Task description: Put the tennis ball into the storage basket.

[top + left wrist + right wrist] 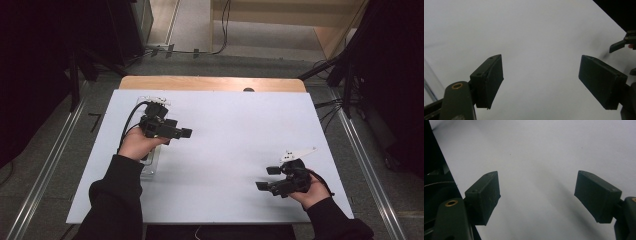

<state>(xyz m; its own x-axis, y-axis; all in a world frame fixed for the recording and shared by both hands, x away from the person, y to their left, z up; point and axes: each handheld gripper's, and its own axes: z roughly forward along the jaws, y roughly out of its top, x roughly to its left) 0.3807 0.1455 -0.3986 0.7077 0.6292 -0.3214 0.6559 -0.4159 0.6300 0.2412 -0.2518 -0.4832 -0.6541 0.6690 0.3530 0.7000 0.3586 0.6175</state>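
Observation:
My left gripper [184,133] hovers over the left part of the white table top [230,130], held in a hand with a dark sleeve and pointing right. In the left gripper view its jaws [540,82] stand apart with only bare white surface between them. My right gripper [266,178] is low over the table's near right part and points left. Its jaws [536,200] are likewise apart with nothing between them. A jaw of the right gripper [621,43] shows at the far right of the left gripper view.
A clear plastic strip [150,167] lies on the table under the left hand, running toward the far left corner. The wooden table edge [210,83] shows at the back. Metal rails [45,170] flank the table on the floor, with dark stands behind.

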